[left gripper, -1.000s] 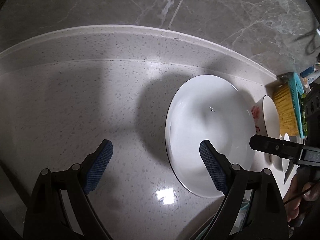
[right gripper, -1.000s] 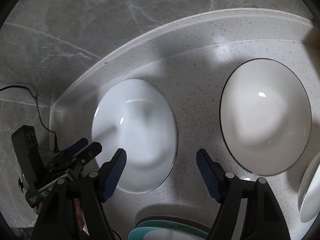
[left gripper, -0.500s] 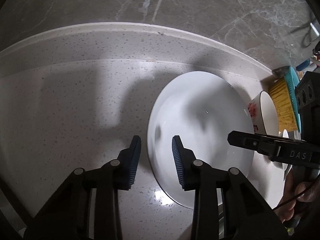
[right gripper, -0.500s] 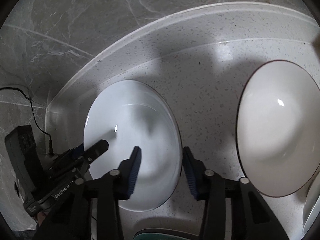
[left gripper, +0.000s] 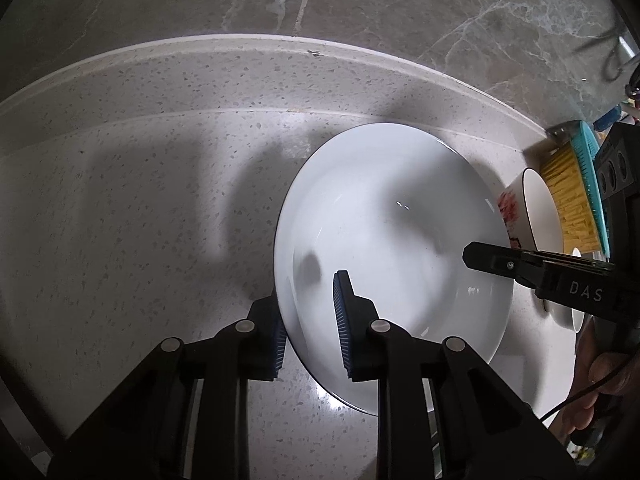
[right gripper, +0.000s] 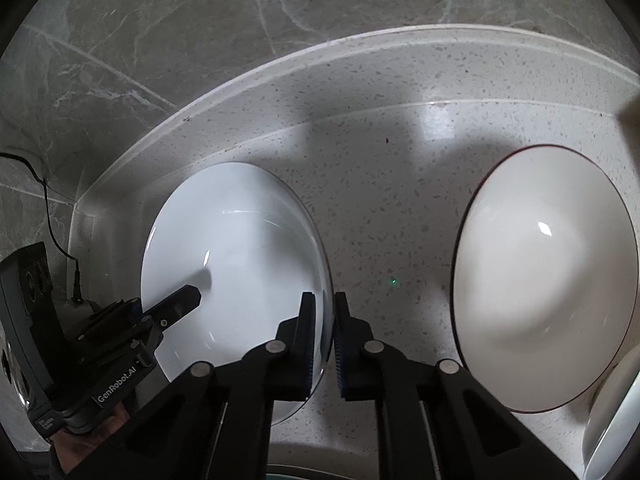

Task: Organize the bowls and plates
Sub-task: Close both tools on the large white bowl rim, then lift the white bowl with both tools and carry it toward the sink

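With the left gripper (left gripper: 310, 330) closing across the near-left rim of the wide, shallow white ceramic bowl (left gripper: 394, 240) on the speckled countertop (left gripper: 140, 208) and the right gripper (right gripper: 322, 338) pinching its opposite rim, the pickup seems underway, so next likely calls for a level, two-handed lift.

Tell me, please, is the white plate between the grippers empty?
Empty: the white plate shows only a bare glossy surface, reflections and shadows.

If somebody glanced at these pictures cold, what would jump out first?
The white plate on the speckled counter, pinched at opposite rims by the left gripper, jaws closing, and the right gripper. Right of it in the right wrist view sits a cream bowl with a thin dark rim.
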Tool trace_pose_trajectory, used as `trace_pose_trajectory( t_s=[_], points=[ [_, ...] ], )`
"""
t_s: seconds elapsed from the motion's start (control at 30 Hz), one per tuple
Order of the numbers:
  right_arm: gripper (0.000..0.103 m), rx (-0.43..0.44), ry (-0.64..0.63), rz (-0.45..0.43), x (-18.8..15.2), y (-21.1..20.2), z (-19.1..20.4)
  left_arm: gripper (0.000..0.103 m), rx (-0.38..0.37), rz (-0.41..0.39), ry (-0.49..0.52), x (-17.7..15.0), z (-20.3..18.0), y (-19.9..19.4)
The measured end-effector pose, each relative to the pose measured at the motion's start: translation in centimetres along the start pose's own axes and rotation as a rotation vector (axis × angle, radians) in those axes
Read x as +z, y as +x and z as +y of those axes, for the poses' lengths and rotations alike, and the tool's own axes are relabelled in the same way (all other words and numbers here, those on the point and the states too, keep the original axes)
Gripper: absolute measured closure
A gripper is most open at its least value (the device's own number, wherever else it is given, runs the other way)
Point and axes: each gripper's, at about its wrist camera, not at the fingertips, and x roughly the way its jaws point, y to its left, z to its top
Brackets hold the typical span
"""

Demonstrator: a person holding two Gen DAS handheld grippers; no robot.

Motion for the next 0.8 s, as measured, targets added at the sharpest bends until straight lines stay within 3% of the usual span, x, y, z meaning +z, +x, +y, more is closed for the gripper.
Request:
trace_pose_trajectory(
  t_s=[0.53,0.8],
  points=[
    [0.093,0.023,-0.017,-0.011,-0.5,-0.7,0.8,0.084,0.004,-0.009,-0.026,-0.9,-0.3,-1.8],
    [0.093,0.030,-0.007,-0.044,-1.4,-4.0,0.0,0.084,-0.025,-0.025,0.004,-1.8,-3.1,-4.5]
  ],
)
